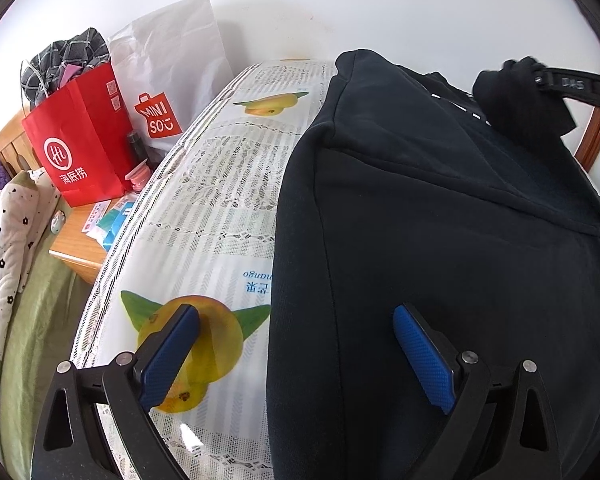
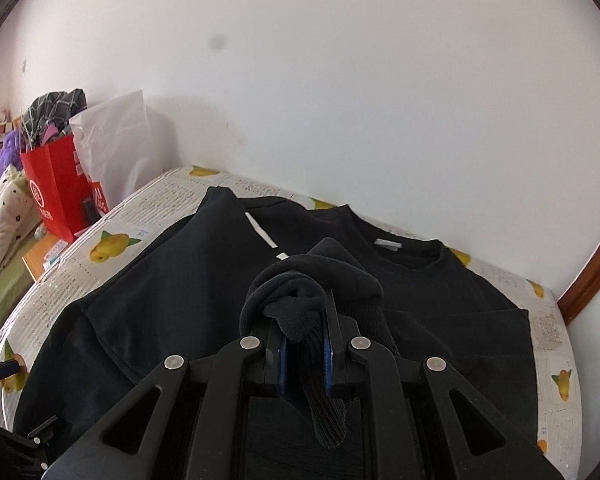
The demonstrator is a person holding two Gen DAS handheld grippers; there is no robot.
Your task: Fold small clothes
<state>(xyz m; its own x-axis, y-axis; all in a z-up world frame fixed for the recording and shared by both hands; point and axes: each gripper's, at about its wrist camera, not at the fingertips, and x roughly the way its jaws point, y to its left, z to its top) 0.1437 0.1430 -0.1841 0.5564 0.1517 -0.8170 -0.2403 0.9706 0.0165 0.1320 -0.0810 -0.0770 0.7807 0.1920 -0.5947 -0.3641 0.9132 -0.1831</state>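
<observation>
In the right wrist view, the right tongs [image 2: 305, 354] are sitting at the bottom centre of the frame, pinched nearly shut on a bunched black sleeve [image 2: 312, 292] of the black sweatshirt [image 2: 188, 288], the cuff hanging down between the blue pads. The sweatshirt is lying spread across the round desk [image 2: 556, 360], its collar with a white label pointing toward the upper right and the wall behind.

In the left wrist view, the left tongs [image 1: 296, 356] are standing wide apart at the bottom of the frame, gripping nothing: the left blue pad is hovering over a printed mango on the mango-print tablecloth [image 1: 228, 184], the right pad over the sweatshirt's edge. At the upper right of that frame, the right tongs [image 1: 540, 80] are holding the sleeve aloft.

At the upper left, a red paper bag [image 1: 80, 140] stuffed with checked fabric and a white Miniso bag [image 1: 172, 64] are standing beside the desk.
</observation>
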